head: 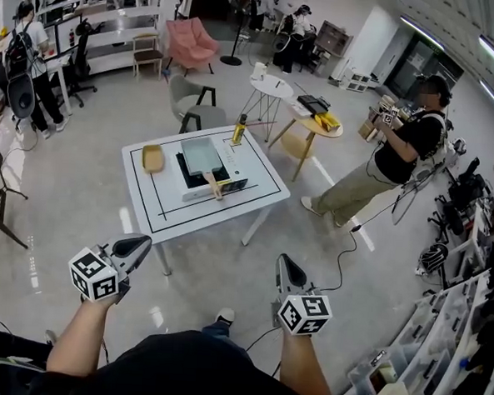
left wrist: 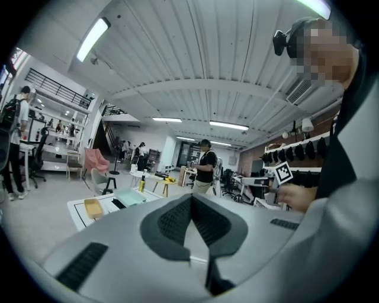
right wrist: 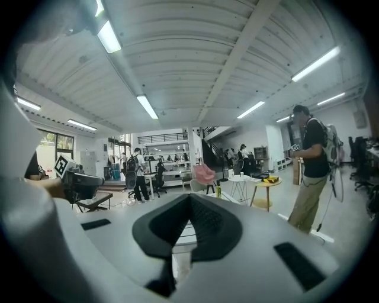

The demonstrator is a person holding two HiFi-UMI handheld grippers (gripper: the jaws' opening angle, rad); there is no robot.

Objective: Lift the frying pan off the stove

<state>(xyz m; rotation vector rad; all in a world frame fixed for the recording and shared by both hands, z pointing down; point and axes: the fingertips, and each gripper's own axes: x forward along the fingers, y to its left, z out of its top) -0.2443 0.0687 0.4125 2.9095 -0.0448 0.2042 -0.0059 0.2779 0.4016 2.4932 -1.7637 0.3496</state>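
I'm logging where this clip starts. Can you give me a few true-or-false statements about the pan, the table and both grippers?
1. The frying pan sits on the stove. True.
2. The left gripper grips the pan's handle. False: it is shut on nothing, well short of the table.
3. The right gripper is shut and empty. True.
4. The yellow dish lies right of the stove. False: in the head view it lies left of it.

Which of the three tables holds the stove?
The square white table with black border lines holds the stove; the round white table and round wooden table behind it lack one.
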